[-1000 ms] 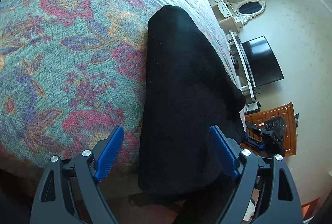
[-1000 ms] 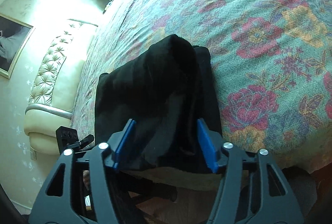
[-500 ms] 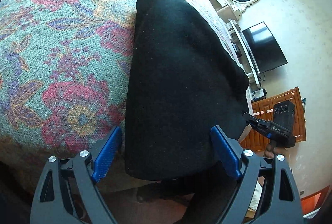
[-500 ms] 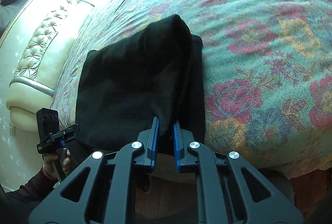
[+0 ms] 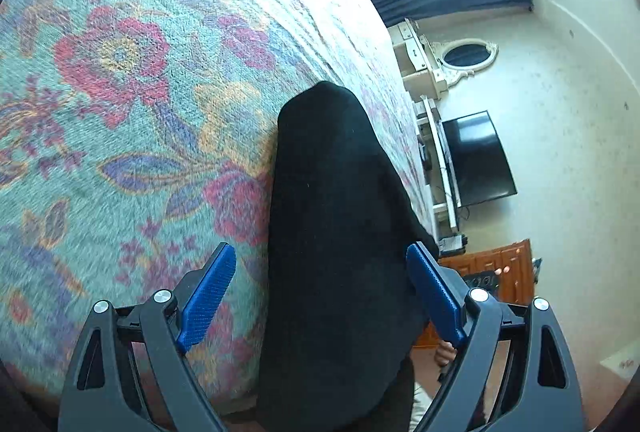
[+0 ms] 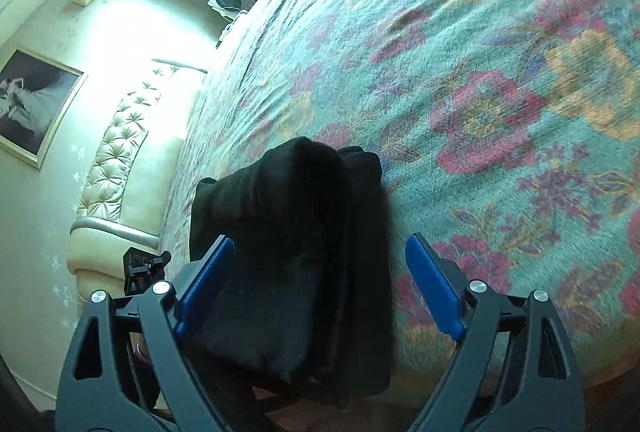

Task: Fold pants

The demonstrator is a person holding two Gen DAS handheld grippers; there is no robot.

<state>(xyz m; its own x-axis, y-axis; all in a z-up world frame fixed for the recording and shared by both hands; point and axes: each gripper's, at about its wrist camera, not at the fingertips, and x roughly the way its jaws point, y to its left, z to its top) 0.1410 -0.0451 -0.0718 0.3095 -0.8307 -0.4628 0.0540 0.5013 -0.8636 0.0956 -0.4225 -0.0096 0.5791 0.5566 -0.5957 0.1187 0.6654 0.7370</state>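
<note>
Left wrist view has the black pants [image 5: 336,232] dead ahead between our spread left tool [image 5: 320,296], lying on the floral bed [image 5: 120,111] along its right edge, long axis running near to far. Right tool [image 6: 316,284] is wide apart too, straddling the folded stack's [image 6: 296,232] near end, gripping nothing. Both look equally close, we'd say.
</note>
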